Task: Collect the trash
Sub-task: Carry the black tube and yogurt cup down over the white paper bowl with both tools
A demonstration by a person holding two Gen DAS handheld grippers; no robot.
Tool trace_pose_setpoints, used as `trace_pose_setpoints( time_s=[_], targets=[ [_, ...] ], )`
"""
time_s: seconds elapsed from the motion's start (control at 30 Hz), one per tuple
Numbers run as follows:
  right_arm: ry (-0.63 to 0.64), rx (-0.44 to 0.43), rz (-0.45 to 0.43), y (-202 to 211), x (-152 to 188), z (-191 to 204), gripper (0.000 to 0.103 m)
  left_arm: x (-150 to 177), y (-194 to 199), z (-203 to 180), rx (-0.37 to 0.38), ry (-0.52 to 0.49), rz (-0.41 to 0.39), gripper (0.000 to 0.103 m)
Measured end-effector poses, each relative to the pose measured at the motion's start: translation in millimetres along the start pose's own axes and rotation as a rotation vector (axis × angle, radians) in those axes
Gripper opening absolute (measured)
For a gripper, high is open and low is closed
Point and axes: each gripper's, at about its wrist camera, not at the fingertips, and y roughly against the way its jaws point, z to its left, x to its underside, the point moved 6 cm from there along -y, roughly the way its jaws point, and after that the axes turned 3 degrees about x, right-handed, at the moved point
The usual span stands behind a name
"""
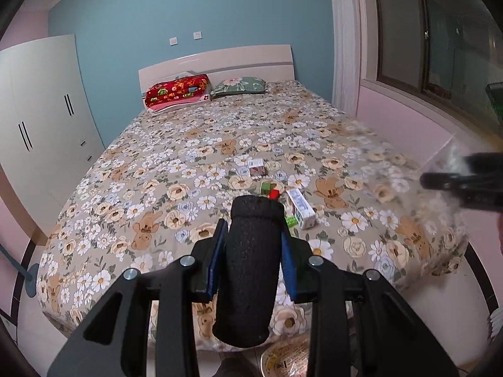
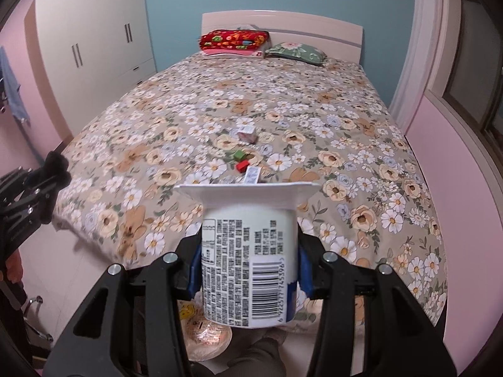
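Note:
My left gripper (image 1: 254, 229) is shut on a black foam roll (image 1: 248, 270), its blue pads pressing both sides, held above the foot of the bed. My right gripper (image 2: 250, 251) is shut on a white yogurt cup (image 2: 248, 260) with a barcode, its wide rim pointing away from me. On the floral bedspread lie a milk carton (image 1: 300, 209), red and green blocks (image 1: 270, 190) and a small printed box (image 1: 257, 168). The right wrist view shows the same carton (image 2: 251, 176), blocks (image 2: 240, 161) and box (image 2: 246, 133). Each gripper shows blurred at the other view's edge.
The bed (image 2: 361, 163) fills the room's middle, with a red pillow (image 1: 177, 91) and a green pillow (image 1: 239, 86) at the headboard. A white wardrobe (image 1: 41, 119) stands left, a window (image 1: 440, 37) right. A round foil-topped container (image 2: 204, 336) lies on the floor below.

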Motion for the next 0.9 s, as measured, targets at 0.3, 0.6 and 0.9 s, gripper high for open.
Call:
trace_pose_setpoints(
  time_s=[0.3,0.6,0.9],
  targets=[
    [0.041,-0.062,0.075,-23,68,38,0.048,69,-15,-15,0.057,-0.025,0.096,0.034],
    [0.051,-0.126,0.231,-85,150,65,0.048,151,-71,-28,0.096,-0.030,0.273,0.034],
    [0.038,-0.190,0.396,-151,233,87,0.048,236,-120,-48,0.147,-0.023,0.448,0.034]
  ],
)
